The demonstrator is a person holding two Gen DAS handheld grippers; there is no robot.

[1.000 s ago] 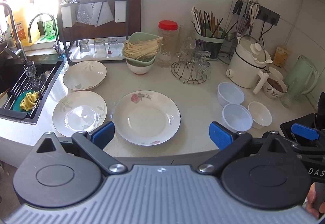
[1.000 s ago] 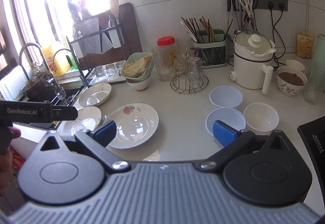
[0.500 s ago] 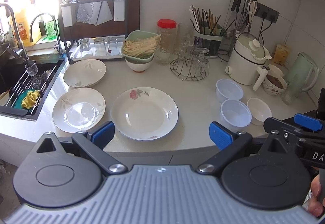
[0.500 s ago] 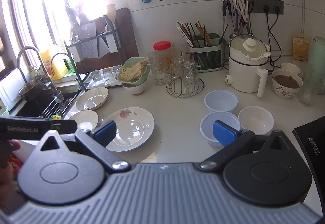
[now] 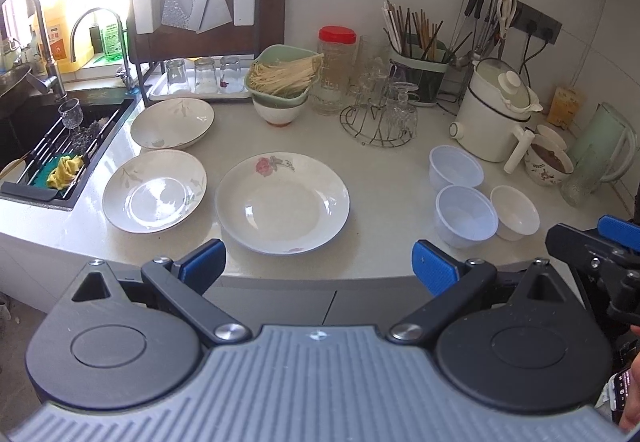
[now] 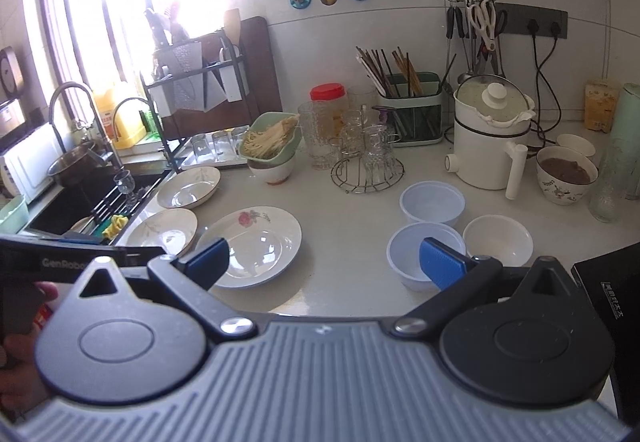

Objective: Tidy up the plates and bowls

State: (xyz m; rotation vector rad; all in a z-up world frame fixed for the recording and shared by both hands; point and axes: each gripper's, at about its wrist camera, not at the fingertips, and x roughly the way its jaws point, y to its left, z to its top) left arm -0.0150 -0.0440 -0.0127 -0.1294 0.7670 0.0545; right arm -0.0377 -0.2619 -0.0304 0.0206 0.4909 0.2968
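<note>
Three white plates lie on the counter: a rose-patterned plate (image 5: pixel 282 201) in the middle, a leaf-patterned plate (image 5: pixel 154 191) to its left, and another plate (image 5: pixel 172 123) behind that. Two translucent plastic bowls (image 5: pixel 456 171) (image 5: pixel 466 215) and a small white bowl (image 5: pixel 515 211) stand to the right. They also show in the right wrist view: rose plate (image 6: pixel 256 244), plastic bowls (image 6: pixel 432 201) (image 6: pixel 408 254), white bowl (image 6: pixel 498 240). My left gripper (image 5: pixel 318 266) is open and empty, held off the counter's front edge. My right gripper (image 6: pixel 324 262) is open and empty, also back from the counter.
A sink (image 5: pixel 60 145) with a rack and yellow cloth is at the left. At the back stand a dish rack (image 5: pixel 200 41), a green bowl of noodles (image 5: pixel 282 75), a red-lidded jar (image 5: pixel 336 69), a wire glass stand (image 5: pixel 378 117), a chopstick holder (image 5: pixel 418 69) and a white cooker (image 5: pixel 494 113).
Both grippers have drawn back and up from the counter, so plates and bowls look smaller and farther. Nothing on the counter has moved.
</note>
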